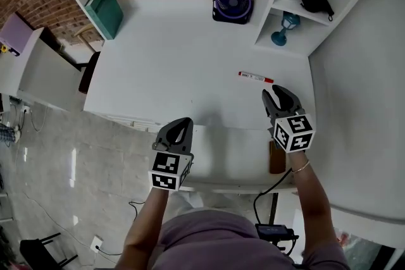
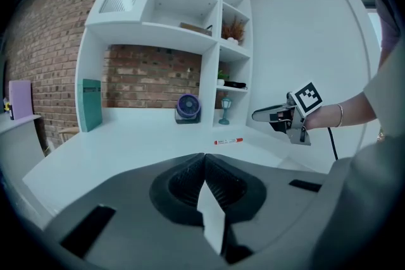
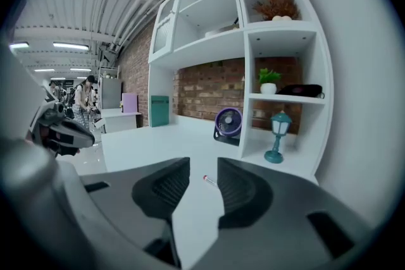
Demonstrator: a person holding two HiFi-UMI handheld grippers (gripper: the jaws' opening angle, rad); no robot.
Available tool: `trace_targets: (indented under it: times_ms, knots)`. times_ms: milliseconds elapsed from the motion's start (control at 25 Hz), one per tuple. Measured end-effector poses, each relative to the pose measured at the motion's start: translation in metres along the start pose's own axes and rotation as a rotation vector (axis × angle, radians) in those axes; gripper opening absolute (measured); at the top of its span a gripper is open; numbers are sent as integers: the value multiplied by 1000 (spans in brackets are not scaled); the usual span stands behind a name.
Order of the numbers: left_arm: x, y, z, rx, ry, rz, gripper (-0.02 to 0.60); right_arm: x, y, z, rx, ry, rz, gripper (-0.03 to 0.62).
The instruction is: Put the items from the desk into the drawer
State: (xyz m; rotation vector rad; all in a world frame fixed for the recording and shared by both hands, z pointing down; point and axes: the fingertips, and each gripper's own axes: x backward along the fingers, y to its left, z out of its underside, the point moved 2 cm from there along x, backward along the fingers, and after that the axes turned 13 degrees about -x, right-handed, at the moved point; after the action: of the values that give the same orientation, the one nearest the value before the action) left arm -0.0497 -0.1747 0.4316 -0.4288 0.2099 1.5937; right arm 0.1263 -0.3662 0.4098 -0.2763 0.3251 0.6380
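Two hand-held grippers hover over the near edge of the white counter (image 1: pixel 171 66), one in each of the person's hands. At the lower middle of the head view, the left hand-held gripper (image 1: pixel 184 121) has its jaws pressed together with nothing between them. To its right, the right hand-held gripper (image 1: pixel 276 93) holds its jaws apart and empty. One red-capped marker (image 1: pixel 255 78) lies flat on the counter just above the right gripper's tips, apart from them; the right gripper view shows it through the gap between the jaws. At the top of the frame stand one purple fan (image 1: pixel 233 3), one teal lamp (image 1: pixel 281 28) in the shelf unit and one teal book (image 1: pixel 106 9) leaning upright at the upper left.
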Motion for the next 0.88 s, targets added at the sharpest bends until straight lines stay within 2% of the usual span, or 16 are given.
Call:
trace_targets:
  times_ms: [240,560,880]
  knots:
    - [-12,2,0,13,15,-24,0,-33,-11,13,19,62,-26,129]
    - [-26,3,3,25,30,-45,0,-77,-30,30,135,177,-48,133]
    - [-32,6,6,29,52,-68,0,-111,-41,57,248,325,-74,167]
